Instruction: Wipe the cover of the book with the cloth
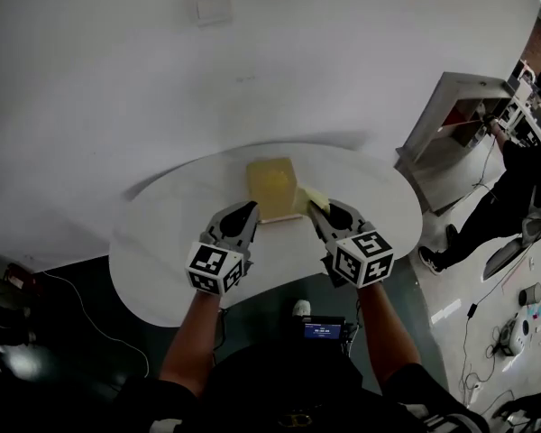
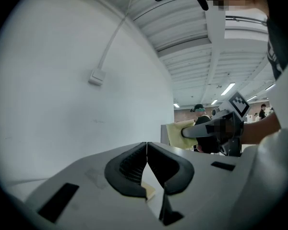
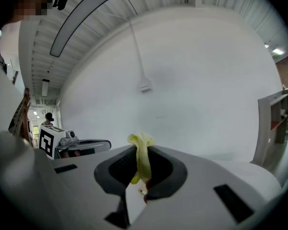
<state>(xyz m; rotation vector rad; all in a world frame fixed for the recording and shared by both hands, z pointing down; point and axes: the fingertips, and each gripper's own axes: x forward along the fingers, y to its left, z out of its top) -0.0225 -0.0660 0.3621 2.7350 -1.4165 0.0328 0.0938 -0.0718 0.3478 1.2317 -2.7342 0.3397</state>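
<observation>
Slippage is the main worry: the right gripper (image 3: pixel 143 153) is clamped on only a thin bunched fold of the yellow cloth (image 3: pixel 140 142), so a hard drag could, I judge, pull it free. The left gripper (image 2: pixel 147 145) has its jaws pressed together with nothing between them, tips at the 7 o'clock corner of the book (image 1: pixel 270 183). Whether they bear on it I cannot tell, and an unpinned book may skate across the smooth table (image 1: pixel 153 251). The book lies toward the table's 12 o'clock side, cloth at its 4 o'clock corner. The head view gives that layout; only the right gripper view shows how little cloth is pinched, and the left gripper view a tan corner (image 2: pixel 149 191) beneath its tips — probably the book's
</observation>
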